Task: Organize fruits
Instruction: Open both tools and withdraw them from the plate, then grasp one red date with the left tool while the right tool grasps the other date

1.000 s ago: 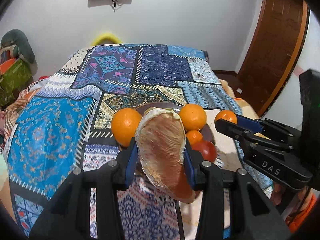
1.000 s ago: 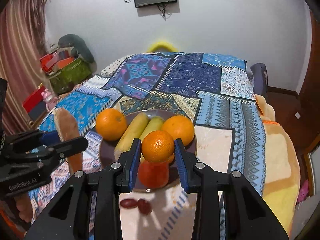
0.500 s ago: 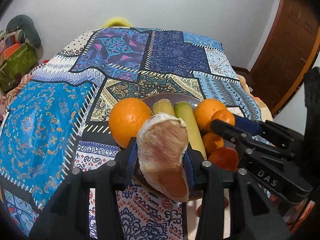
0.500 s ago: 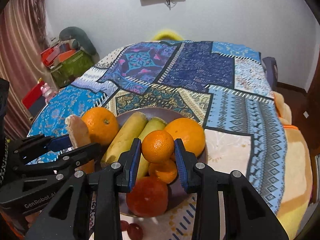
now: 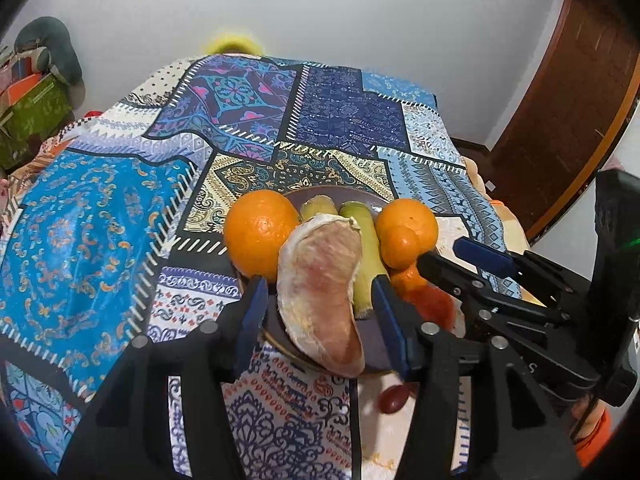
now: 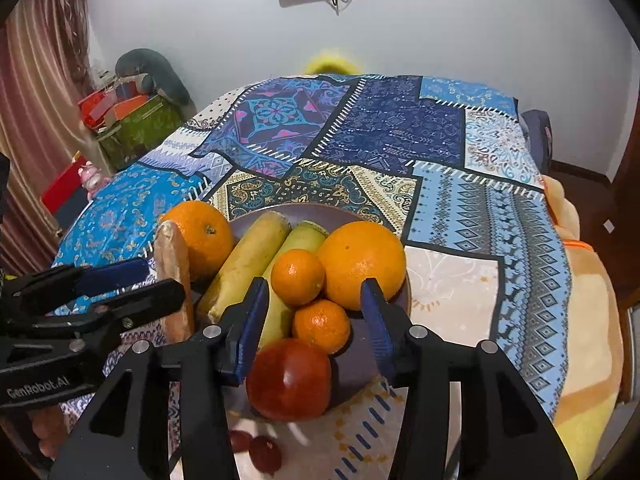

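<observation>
A dark plate [image 6: 396,300] on the patterned cloth holds two large oranges [image 6: 362,264] [image 6: 200,236], two yellow-green bananas [image 6: 244,264], two small mandarins [image 6: 298,276] [image 6: 322,324] and a red apple [image 6: 290,380]. My left gripper [image 5: 318,312] is open; a peeled pomelo wedge [image 5: 322,292] stands between its jaws, resting on the plate's near-left edge with gaps on both sides. My right gripper [image 6: 314,320] is open over the plate; the small mandarins lie between its jaws, untouched. In the left wrist view the right gripper [image 5: 460,260] sits at the plate's right.
Two dark red grapes [image 6: 256,446] lie on the cloth in front of the plate; one shows in the left wrist view [image 5: 394,398]. A green box [image 6: 136,128] and clutter stand at the far left. A wooden door [image 5: 568,100] is at the right.
Both grippers lowered over the plate and opened. The left let the pomelo wedge go on the plate's edge; the right let its mandarin go among the fruit.
</observation>
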`<state>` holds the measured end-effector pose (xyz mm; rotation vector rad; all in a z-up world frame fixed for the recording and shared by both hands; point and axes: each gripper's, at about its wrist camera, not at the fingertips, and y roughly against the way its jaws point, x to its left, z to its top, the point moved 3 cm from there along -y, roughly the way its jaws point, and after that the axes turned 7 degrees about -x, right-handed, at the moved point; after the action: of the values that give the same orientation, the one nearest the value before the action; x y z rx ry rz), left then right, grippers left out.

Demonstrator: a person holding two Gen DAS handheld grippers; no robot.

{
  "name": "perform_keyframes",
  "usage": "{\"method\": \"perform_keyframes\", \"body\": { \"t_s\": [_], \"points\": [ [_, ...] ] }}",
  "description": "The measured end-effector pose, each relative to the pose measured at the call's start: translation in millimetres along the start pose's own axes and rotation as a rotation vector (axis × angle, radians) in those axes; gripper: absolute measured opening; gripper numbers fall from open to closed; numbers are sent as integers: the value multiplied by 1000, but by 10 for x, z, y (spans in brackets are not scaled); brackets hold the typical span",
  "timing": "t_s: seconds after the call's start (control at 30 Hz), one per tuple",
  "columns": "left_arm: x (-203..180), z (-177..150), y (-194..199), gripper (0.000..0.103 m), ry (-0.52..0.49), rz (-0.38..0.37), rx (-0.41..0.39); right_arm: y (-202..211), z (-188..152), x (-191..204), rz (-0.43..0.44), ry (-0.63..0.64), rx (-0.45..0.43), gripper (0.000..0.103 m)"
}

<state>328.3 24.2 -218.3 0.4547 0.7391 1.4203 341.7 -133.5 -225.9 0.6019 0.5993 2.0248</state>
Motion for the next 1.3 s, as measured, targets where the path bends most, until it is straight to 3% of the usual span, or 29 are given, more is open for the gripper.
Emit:
{"method": "perform_keyframes", "body": {
  "t_s": [0.6, 0.8, 1.17, 1.3],
  "points": [
    [-159, -329, 683, 55, -57, 15, -15, 802, -334, 139, -35, 36, -22, 44],
    [-149, -508, 713, 59, -56, 7, 13, 739, -563, 201, -38, 53, 27, 44],
    [-135, -762, 364, 59, -78, -9, 106, 379, -820, 217, 2, 56, 121, 44],
    [-132, -800, 230, 58, -76, -29, 130, 258, -831, 208, 13, 61, 138, 37]
  ]
}}
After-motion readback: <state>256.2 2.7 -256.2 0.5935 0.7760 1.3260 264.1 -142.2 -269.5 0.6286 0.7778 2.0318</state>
